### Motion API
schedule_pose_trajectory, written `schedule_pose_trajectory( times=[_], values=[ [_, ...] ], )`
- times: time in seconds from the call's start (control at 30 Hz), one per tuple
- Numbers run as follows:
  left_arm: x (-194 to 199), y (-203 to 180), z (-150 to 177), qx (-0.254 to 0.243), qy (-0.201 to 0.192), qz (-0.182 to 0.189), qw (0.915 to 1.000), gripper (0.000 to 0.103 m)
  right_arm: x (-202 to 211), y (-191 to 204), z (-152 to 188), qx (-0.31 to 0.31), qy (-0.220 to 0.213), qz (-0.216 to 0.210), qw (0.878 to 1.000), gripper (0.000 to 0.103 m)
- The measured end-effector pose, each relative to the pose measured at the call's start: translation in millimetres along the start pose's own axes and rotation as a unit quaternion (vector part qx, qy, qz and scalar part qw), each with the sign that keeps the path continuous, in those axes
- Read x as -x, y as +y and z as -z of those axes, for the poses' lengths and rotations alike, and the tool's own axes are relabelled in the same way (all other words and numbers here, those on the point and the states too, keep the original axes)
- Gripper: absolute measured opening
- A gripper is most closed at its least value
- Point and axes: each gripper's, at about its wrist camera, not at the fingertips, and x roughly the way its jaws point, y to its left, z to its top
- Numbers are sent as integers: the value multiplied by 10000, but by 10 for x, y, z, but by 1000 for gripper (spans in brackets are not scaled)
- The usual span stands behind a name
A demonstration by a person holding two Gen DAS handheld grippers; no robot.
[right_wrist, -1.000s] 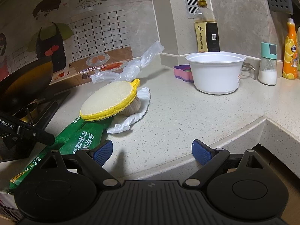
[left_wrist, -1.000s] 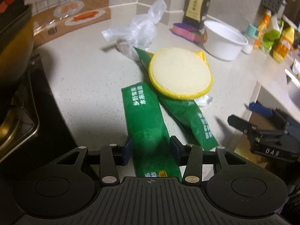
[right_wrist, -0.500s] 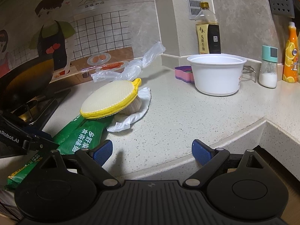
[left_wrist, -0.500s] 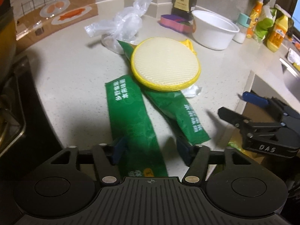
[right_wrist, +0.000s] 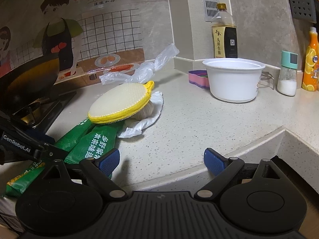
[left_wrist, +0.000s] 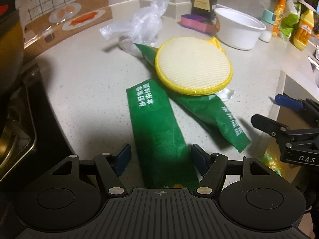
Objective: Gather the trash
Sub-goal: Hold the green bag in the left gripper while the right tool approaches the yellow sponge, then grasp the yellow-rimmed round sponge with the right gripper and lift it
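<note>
Left wrist view: left gripper (left_wrist: 160, 156) had its pads pinched close on the near flat green foil snack wrapper (left_wrist: 157, 127) a second ago; they now stand clearly wider, a gap showing each side of the wrapper, so open and straddling it, not pressing; reads as re-setting the grab rather than a completed pick, wrapper not yet collected; it lies flat on the speckled beige countertop (left_wrist: 79, 83), running from 12 o'clock down under the gripper body; second green wrapper (left_wrist: 215, 115) at 1 o'clock, its far end under the round yellow-rimmed mesh scrubbing pad (left_wrist: 193, 67); crumpled clear plastic bag (left_wrist: 139, 25) further at 12; white plastic bowl (left_wrist: 239, 27) at 2 o'clock; right gripper visible at 3 o'clock off the counter edge. Right wrist view: right gripper (right_wrist: 161, 162) unchanged, jaws wide apart, nothing between them, only bare counter; green wrappers at 9 to 10 o'clock just beside its left pad, contact unclear; crumpled white tissue (right_wrist: 145, 119) under the scrubbing pad at 11; likely more trash to take after the wrappers.
</note>
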Motion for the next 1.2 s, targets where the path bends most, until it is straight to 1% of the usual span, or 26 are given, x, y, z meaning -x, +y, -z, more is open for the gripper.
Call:
schedule_pose_trajectory(
  times=[0.03,0.1,0.13,0.17,0.2,0.23,0.27,0.3,0.33,0.37,0.47,0.57,0.7,0.77,0.8,0.87,0.93,1.07,1.2],
  values=[
    [-3,-5,-2,-42,-12,31,10000,70,-4,3,-2,14,4,5,10000,92],
    [11,-19,17,-137,-72,80,9998,64,-12,14,-2,48,14,27,10000,92],
    [30,-23,36,-146,-97,111,9998,58,-14,19,-1,59,16,43,10000,92],
    [49,-24,57,-133,-125,146,9997,54,-15,27,-1,59,18,58,10000,92],
    [72,-16,86,-128,-161,201,9996,53,-14,29,-5,49,24,69,10000,92],
    [97,-2,120,-112,-215,276,9993,47,-14,28,-15,28,31,76,10000,92],
    [123,19,155,-77,-276,384,9989,43,-9,30,-34,1,19,78,10000,92],
    [142,41,190,-26,-328,478,9983,41,3,34,-60,-13,-15,80,10000,92],
    [171,62,238,27,-397,550,9977,36,23,44,-106,-29,-81,85,9999,92],
    [213,84,298,73,-491,597,9970,33,50,54,-153,-47,-156,75,9998,92],
    [372,146,489,247,-947,660,9930,30,89,108,-340,-119,-338,-46,9993,92],
    [485,255,621,496,-1356,604,9877,29,15,201,-512,-249,-353,-76,9990,92],
    [558,449,732,939,-1805,692,9766,29,-248,342,-689,-459,-98,-96,9989,92],
    [579,517,770,1114,-2039,656,9704,28,-393,377,-734,-603,72,-44,9981,92],
    [577,552,788,1218,-2131,709,9668,28,-458,386,-741,-650,122,21,9978,92],
    [556,611,800,1353,-2193,908,9620,28,-574,394,-741,-702,214,239,9970,92],
    [524,639,809,1363,-2217,1009,9602,28,-654,382,-728,-761,311,313,9961,92],
    [443,675,808,1385,-2197,1232,9578,28,-745,341,-703,-1042,511,105,9932,92],
    [423,726,821,1442,-2159,1457,9547,28,-801,419,-746,-928,569,208,9938,91]
  ],
)
